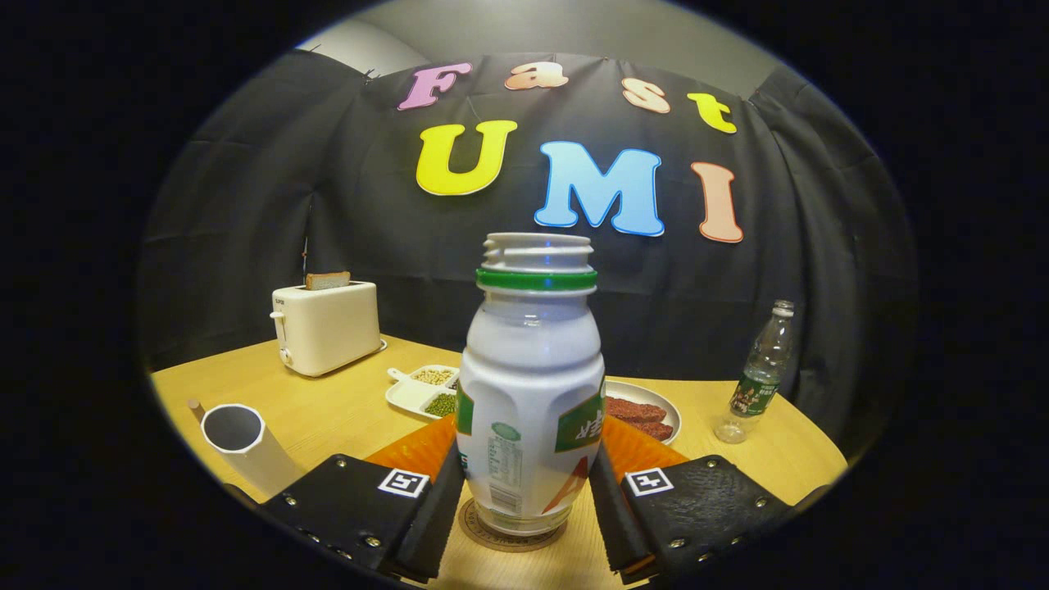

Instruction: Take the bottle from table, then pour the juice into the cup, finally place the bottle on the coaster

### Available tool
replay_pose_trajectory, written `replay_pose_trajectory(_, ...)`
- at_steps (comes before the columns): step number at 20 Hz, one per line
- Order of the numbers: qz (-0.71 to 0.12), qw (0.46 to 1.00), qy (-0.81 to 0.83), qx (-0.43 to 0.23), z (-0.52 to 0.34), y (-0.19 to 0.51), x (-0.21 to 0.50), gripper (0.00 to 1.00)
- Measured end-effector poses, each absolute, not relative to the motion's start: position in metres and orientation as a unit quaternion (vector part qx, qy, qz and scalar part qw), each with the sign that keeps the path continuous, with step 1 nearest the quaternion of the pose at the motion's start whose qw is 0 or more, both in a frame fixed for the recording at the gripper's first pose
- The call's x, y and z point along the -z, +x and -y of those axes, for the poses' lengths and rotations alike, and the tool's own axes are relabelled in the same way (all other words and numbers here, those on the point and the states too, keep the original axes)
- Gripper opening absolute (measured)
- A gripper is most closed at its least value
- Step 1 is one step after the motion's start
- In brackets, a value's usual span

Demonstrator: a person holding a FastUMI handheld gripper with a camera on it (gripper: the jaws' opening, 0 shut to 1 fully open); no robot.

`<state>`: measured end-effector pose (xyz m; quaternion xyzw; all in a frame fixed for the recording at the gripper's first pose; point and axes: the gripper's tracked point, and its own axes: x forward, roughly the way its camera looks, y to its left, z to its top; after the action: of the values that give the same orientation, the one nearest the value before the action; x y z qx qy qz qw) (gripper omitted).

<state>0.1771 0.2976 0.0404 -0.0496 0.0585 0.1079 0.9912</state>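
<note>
A light wooden table (328, 410) stands before a black cloth wall (246, 229), grey wall (574, 29) above.

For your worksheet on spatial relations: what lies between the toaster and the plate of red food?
In the gripper view, a divided dish of beans lies between the toaster and the plate.

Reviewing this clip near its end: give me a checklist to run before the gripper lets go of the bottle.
1. Bottle upright: ok.
2. Bottle base on the coaster: looks so, contact cannot tell.
3. Gripper fingers against both bottle sides: ok, apparently shut on it.
4. Cap off, neck open: ok.
5. Juice in the cup: cannot tell, inside looks dark.
6. Plate and divided dish apart from the bottle, behind it: ok.
</note>
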Motion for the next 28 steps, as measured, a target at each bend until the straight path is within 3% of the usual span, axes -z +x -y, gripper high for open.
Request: replay_pose_trajectory(28,-0.075,0.991,-0.034,-0.110,-0.303,0.193,-0.002,0.74)
